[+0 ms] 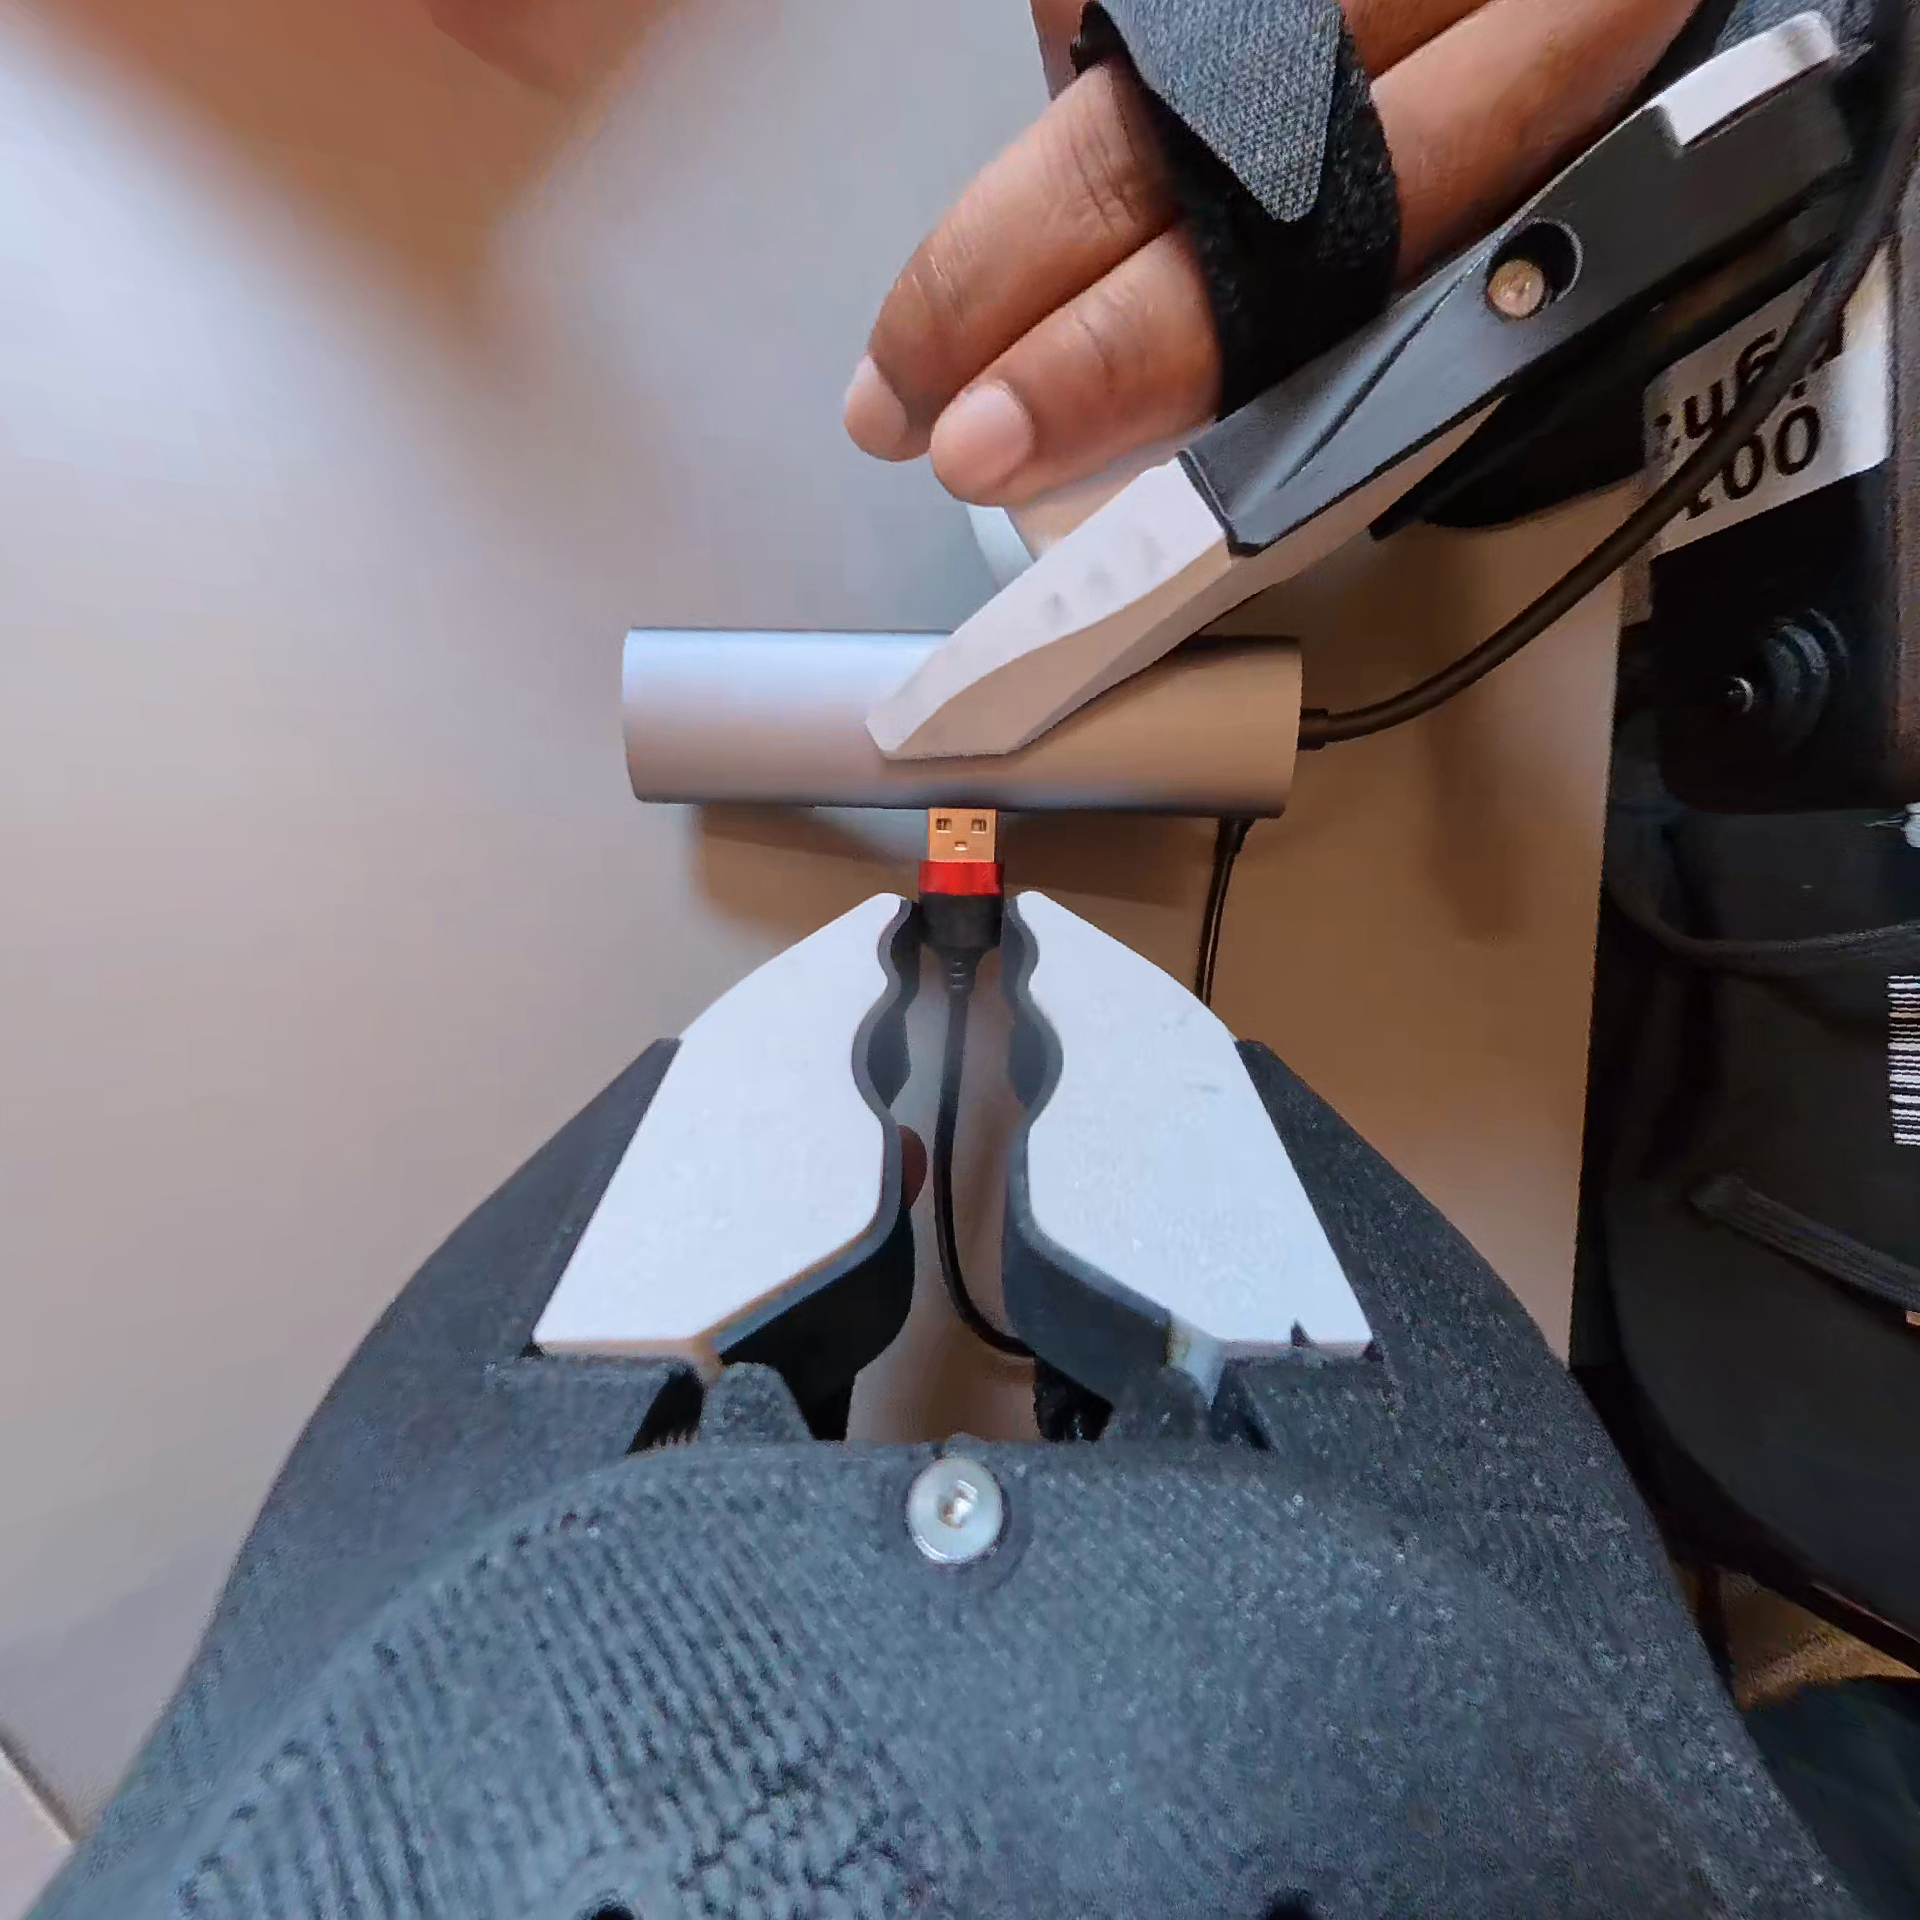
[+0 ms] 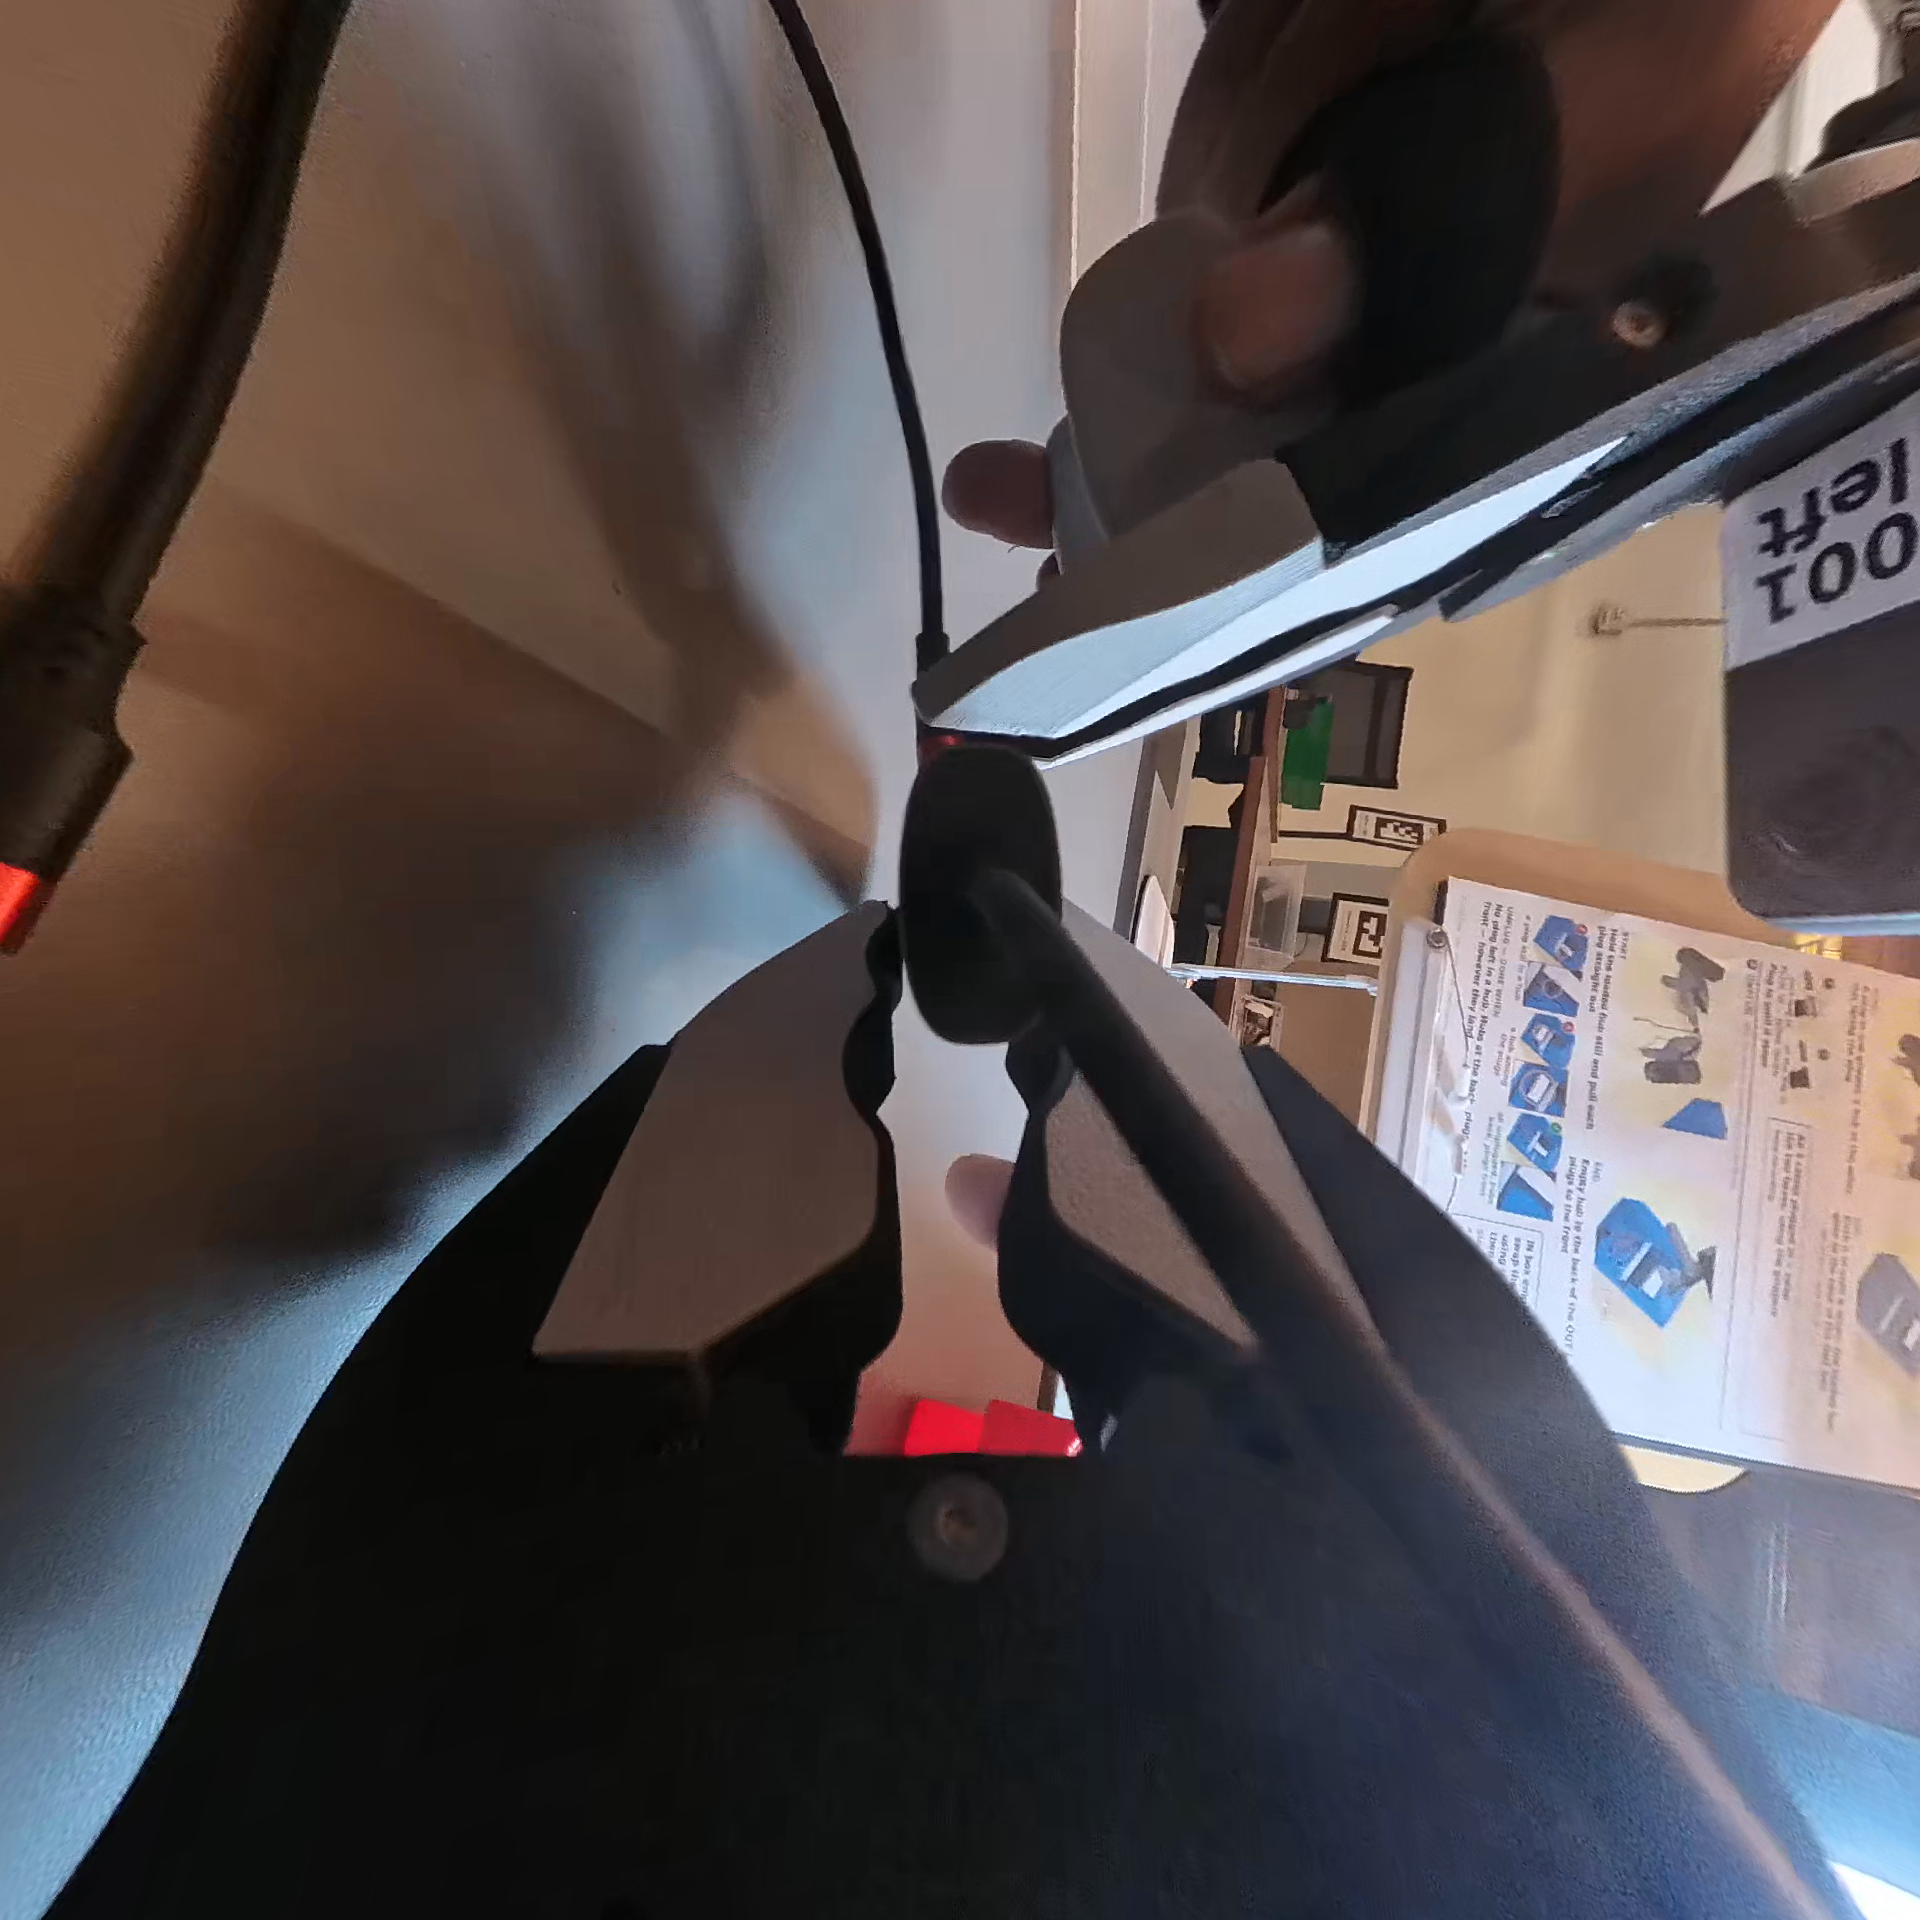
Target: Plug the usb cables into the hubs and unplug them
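In the left wrist view my left gripper (image 1: 961, 906) is shut on a USB plug (image 1: 962, 883) with a black body, a red collar and a gold tip. The tip meets the near side of a grey tube-shaped hub (image 1: 748, 717). I cannot tell how deep it sits. Its black cable (image 1: 948, 1164) runs back between my fingers. My right gripper is shut on the hub, with one finger (image 1: 1049, 644) lying across it. In the right wrist view the hub (image 2: 971, 831) shows end-on, dark, between the tips of my right gripper (image 2: 971, 930). A finger of the left gripper (image 2: 1143, 644) sits just above it.
The hub's own black lead (image 1: 1475, 655) trails right. A second plug with a red collar (image 2: 52, 727) hangs blurred at the left edge. A printed picture sheet (image 2: 1662, 1143) stands at the right. The person's hand (image 1: 1039, 312) is above the hub. Pale tan surface lies behind. Left and right tips are no more than a few centimetres apart.
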The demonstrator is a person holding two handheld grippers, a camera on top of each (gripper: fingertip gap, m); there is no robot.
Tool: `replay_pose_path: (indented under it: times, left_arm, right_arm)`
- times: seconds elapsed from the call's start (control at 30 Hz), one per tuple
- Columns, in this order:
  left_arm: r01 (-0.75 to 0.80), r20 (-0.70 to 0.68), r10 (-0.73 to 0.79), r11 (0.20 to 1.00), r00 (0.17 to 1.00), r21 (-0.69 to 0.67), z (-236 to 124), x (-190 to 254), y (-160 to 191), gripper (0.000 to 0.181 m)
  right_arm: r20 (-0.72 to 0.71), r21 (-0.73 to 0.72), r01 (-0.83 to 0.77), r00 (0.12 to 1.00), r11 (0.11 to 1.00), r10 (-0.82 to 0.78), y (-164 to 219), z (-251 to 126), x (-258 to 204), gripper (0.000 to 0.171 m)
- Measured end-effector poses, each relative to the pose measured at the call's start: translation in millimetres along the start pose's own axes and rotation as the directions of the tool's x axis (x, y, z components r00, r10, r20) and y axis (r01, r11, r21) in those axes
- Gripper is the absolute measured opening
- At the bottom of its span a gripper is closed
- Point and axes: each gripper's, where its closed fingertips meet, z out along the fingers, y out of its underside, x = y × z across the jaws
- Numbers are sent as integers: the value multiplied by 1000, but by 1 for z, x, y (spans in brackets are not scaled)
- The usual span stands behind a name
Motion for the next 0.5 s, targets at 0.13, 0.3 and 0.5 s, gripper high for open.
replay_pose_path:
  times: [0.13,0.3,0.5]
  left_arm:
    - [-25,-63,28,999,998,44,-3,9,-2,14]
    - [30,-142,-16,995,990,96,3,19,-7,15]
    - [-89,-113,112,978,987,186,-9,42,-38,0]
  right_arm:
    - [39,57,-22,999,998,20,-7,-5,-5,18]
    - [51,65,-46,998,997,42,-10,-8,-8,17]
    - [75,53,-165,984,985,161,-20,-1,-5,18]
